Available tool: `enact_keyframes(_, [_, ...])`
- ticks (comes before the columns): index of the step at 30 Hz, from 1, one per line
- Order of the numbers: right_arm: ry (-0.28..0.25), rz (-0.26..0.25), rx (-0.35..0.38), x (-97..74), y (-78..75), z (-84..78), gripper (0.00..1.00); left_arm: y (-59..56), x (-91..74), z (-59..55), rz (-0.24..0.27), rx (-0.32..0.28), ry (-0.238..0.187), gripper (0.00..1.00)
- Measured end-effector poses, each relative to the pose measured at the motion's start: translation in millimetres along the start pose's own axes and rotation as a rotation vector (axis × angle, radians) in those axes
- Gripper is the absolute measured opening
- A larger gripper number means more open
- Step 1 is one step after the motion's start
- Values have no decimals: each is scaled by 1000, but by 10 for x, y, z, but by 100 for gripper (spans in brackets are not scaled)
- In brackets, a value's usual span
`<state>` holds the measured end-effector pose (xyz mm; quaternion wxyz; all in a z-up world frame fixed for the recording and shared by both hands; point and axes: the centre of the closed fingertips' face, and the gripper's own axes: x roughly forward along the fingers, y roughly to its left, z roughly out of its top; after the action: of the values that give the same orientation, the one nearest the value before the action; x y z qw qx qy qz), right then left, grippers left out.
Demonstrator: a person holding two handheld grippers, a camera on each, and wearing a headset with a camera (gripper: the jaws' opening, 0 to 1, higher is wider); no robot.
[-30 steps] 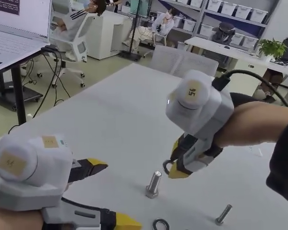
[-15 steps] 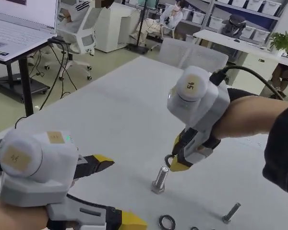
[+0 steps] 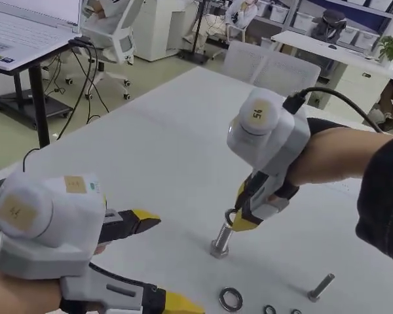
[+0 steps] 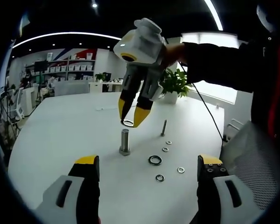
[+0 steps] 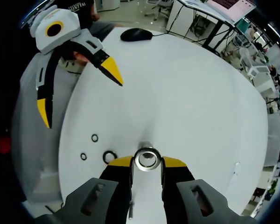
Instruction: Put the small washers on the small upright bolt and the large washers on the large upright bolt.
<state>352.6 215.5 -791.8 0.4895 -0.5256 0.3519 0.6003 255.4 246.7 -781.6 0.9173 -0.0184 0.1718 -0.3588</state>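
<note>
Right claw [image 3: 235,222] clamps a large washer [image 5: 147,150] just above the large bolt [image 4: 125,140]; left claw [image 3: 165,261] gapes.

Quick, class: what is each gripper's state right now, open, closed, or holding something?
Left gripper: open, holding nothing.
Right gripper: shut on a washer, just above the large upright bolt.

Shiny metal washer [image 5: 137,158], matt table [image 3: 170,150]

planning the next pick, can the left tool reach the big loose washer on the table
Probably yes: the left tool is open, the loose large washer lies on the table ahead of its jaws, and the right tool sits over the large bolt, off that path.
</note>
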Motion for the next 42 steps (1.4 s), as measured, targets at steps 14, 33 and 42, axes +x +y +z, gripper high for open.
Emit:
enact_keyframes(14, [14, 25, -8, 108, 0, 17, 24, 6, 14, -15, -4, -4, 3, 87])
enact_keyframes(33, [31, 44, -9, 221, -34, -28, 24, 29, 36, -11, -4, -2, 2, 87])
enact_keyframes(42, [41, 52, -11, 292, -45, -44, 24, 17, 47, -28, -6, -3, 3, 87])
